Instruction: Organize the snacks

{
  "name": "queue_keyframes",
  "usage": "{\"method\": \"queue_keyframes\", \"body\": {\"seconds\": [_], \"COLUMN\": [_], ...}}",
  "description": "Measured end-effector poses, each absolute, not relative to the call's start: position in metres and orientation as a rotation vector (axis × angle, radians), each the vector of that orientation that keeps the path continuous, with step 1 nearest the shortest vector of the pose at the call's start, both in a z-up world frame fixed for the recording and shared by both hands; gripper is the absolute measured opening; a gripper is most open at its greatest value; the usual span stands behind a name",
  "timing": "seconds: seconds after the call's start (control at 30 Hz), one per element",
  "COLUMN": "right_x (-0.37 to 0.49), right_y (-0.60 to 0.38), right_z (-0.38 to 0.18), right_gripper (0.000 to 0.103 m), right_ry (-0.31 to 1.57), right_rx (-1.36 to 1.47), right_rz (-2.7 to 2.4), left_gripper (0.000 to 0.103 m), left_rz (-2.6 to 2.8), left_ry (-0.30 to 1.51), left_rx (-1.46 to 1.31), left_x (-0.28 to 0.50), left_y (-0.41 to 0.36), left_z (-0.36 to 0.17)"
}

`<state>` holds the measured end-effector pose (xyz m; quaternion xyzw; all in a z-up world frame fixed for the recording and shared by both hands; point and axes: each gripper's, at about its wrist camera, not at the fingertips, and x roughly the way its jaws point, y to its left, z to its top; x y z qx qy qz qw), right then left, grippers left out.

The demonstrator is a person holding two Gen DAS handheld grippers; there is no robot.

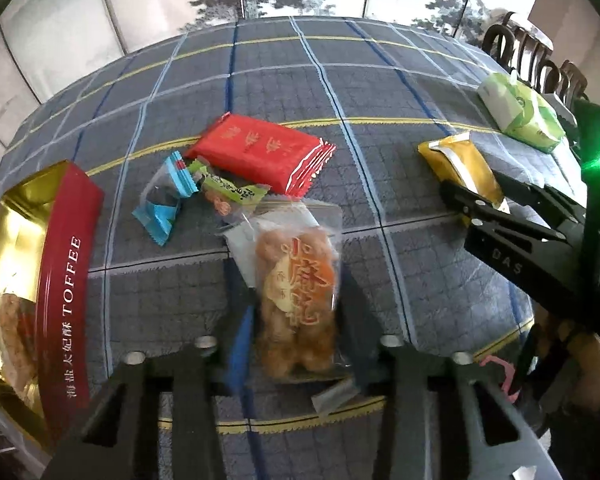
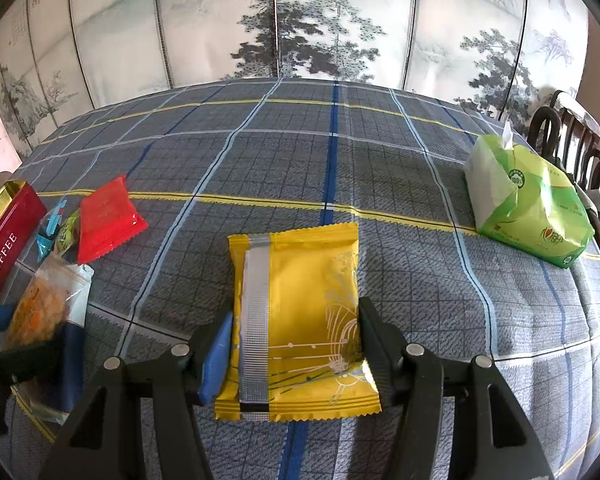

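Closest to my left camera, I am seeing the left gripper [image 1: 296, 344] pressing its fingers [image 1: 240, 344] against both sides of a clear bag of golden fried snacks [image 1: 296, 296], which is lying on the checked tablecloth [image 1: 380, 80]. Far left, the red TOFFEE tin [image 1: 66, 280] is standing open beside me, its gold inside showing and something pale lying in it. Just past the bag, I am looking at a small blue-edged sweet [image 1: 162, 204], a green-wrapped sweet [image 1: 228, 192] touching it, and a red packet [image 1: 260, 152] behind both, all clustered together and apart from the tin.

Moving right, I am holding the right gripper [image 2: 292, 344] around a yellow packet [image 2: 300, 312]; its fingers [image 2: 216, 352] are sitting against the packet's two long edges, clamped on it while it is lying flat on the cloth with its silver seam strip facing up. Farther right, well apart from the snacks, a green tissue pack [image 2: 528, 204] is resting near the table's edge, with dark wooden chairs [image 2: 572, 140] standing behind it.
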<state>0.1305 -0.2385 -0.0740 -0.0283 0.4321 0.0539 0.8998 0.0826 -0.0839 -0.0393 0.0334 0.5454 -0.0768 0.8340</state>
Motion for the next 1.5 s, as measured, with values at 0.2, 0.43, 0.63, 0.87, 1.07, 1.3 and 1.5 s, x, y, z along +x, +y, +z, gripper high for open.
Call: {"method": "queue_keyframes", "body": {"seconds": [0.2, 0.43, 0.63, 0.87, 1.07, 1.3, 1.5], "right_x": [0.131, 0.131, 0.131, 0.131, 0.131, 0.131, 0.131], "right_y": [-0.239, -0.238, -0.239, -0.239, -0.239, -0.239, -0.239], "right_z": [-0.074, -0.074, -0.074, -0.074, -0.074, -0.073, -0.073], "right_gripper": [0.06, 0.06, 0.06, 0.06, 0.06, 0.06, 0.06], "right_ry": [0.895, 0.894, 0.894, 0.894, 0.894, 0.894, 0.894], "right_rx": [-0.059, -0.059, -0.059, -0.059, -0.059, -0.059, -0.06], "right_rz": [0.112, 0.112, 0.111, 0.111, 0.111, 0.111, 0.111], "left_gripper": [0.034, 0.034, 0.034, 0.034, 0.034, 0.034, 0.034], "left_rz": [-0.19, -0.209, -0.201, -0.193, -0.155, -0.071, 0.029], "left_ry": [1.159, 1.152, 1.127, 1.078, 1.044, 1.018, 1.015], "left_rx": [0.031, 0.034, 0.05, 0.058, 0.056, 0.054, 0.025], "left_x": [0.079, 0.073, 0.064, 0.054, 0.05, 0.05, 0.053], "left_y": [-0.075, -0.073, -0.069, -0.057, -0.034, 0.008, 0.06], "left_z": [-0.038, -0.031, -0.021, 0.002, 0.021, 0.033, 0.036]}}
